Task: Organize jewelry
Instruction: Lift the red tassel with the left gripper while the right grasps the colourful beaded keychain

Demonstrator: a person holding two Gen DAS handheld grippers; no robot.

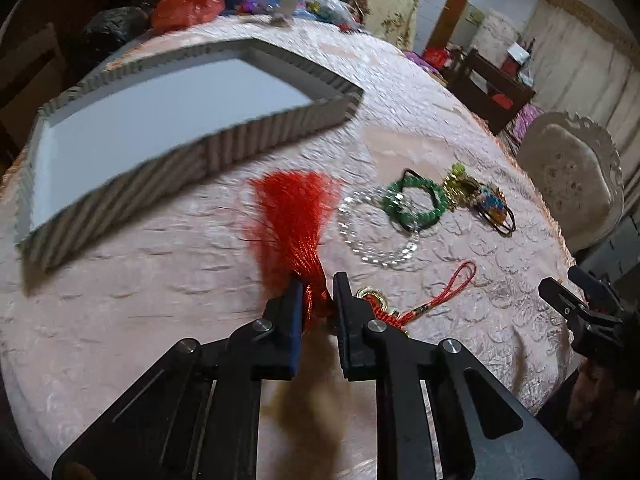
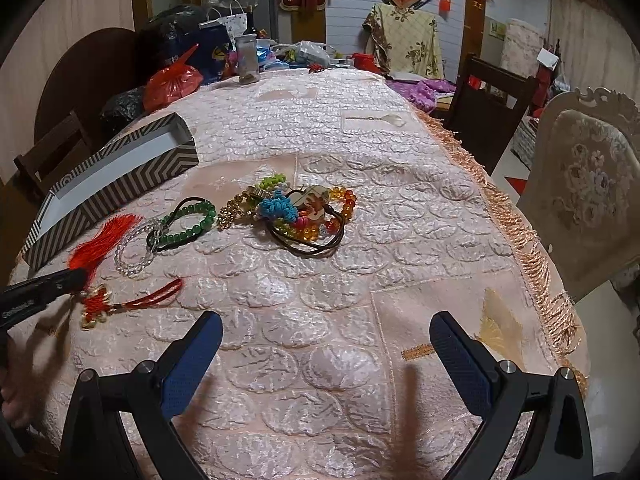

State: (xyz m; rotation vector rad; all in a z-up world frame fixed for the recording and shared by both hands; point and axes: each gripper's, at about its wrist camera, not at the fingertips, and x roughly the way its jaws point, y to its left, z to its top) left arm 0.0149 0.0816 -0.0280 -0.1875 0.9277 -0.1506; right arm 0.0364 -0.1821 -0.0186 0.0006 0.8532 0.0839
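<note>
My left gripper (image 1: 317, 280) is shut on the red tassel ornament (image 1: 294, 208) where the tassel meets its knot, above the pink tablecloth; its cord loop (image 1: 460, 280) trails to the right. It also shows in the right wrist view (image 2: 100, 240). The striped open box (image 1: 172, 108) lies to the upper left, its white inside bare. A clear bead bracelet (image 1: 380, 236), a green bead bracelet (image 1: 416, 200) and a pile of colourful jewelry (image 2: 304, 212) lie on the cloth. My right gripper (image 2: 326, 334) is open and empty, near the table's front edge.
A red plastic bag (image 2: 172, 80), a glass jar (image 2: 246, 60) and bags stand at the table's far end. A cream upholstered chair (image 2: 588, 184) and a dark wooden chair (image 2: 488, 96) stand at the right side. The fringed cloth edge (image 2: 532, 256) runs along the right.
</note>
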